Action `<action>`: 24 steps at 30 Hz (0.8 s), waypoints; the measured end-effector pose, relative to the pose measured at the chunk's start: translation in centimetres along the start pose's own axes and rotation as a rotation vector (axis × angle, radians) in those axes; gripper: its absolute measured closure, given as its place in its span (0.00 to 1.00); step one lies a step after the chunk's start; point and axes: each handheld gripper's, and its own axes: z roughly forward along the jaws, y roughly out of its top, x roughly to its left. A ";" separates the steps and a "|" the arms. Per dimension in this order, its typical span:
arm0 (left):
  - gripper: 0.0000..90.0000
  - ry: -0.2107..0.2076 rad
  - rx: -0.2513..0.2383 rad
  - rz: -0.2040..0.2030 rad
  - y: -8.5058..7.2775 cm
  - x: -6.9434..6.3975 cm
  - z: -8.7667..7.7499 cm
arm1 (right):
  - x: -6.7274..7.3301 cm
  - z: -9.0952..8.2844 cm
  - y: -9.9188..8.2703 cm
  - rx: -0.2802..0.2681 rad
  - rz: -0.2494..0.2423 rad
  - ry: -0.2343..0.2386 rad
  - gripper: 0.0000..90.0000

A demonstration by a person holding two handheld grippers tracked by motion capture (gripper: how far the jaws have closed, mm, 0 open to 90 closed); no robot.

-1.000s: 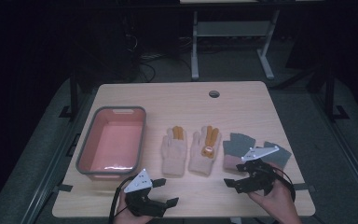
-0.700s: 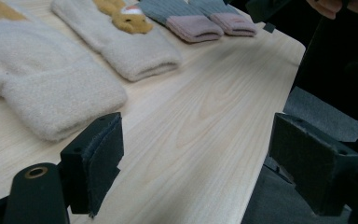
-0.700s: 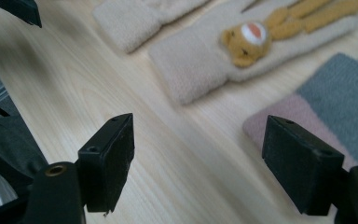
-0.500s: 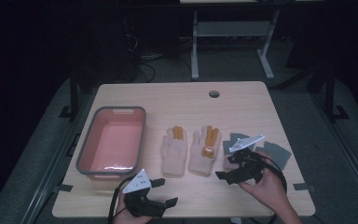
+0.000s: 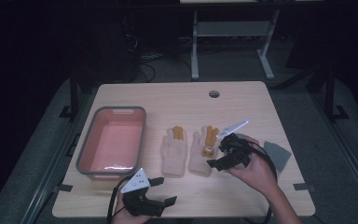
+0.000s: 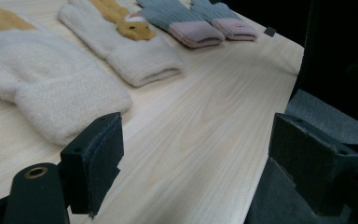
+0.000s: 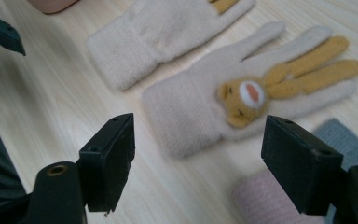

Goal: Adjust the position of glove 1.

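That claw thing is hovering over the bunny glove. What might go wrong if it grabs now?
1. The right gripper is open above the bunny glove, and the grey glove's pink cuff lies close beside it, so it may get pinched too.
2. The other cream glove lies nearly touching; dragging could shift it.
3. A grip on the soft cuff alone may slip.

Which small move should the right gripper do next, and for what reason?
Probably lower onto the cuff of the bunny glove and close. The right gripper hangs open above that cuff, jaws wide on either side of it, holding nothing. The glove lies flat on the table, next to its mate, and the pink bin stands to their left.
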 end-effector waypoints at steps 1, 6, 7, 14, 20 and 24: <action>0.20 0.000 -0.003 -0.003 0.0 0.0 0.0 | 0.0 0.0 0.0 0.000 0.000 0.000 0.29; 0.20 -0.005 0.006 0.001 -0.1 -0.1 0.1 | -0.6 0.9 1.1 0.026 -0.002 0.001 0.33; 0.20 -0.004 0.007 0.007 0.0 -0.2 0.1 | -0.9 1.3 1.5 0.041 0.005 -0.001 0.34; 0.20 -0.003 0.018 0.017 0.0 -0.1 0.1 | -1.6 2.4 2.2 0.074 0.010 -0.010 0.37; 0.20 0.000 0.007 0.003 -0.1 0.0 -0.1 | -2.2 3.7 3.3 0.109 0.015 -0.014 0.39; 0.20 -0.001 -0.002 -0.005 0.0 0.0 0.0 | -2.5 4.2 3.7 0.119 0.023 -0.015 0.40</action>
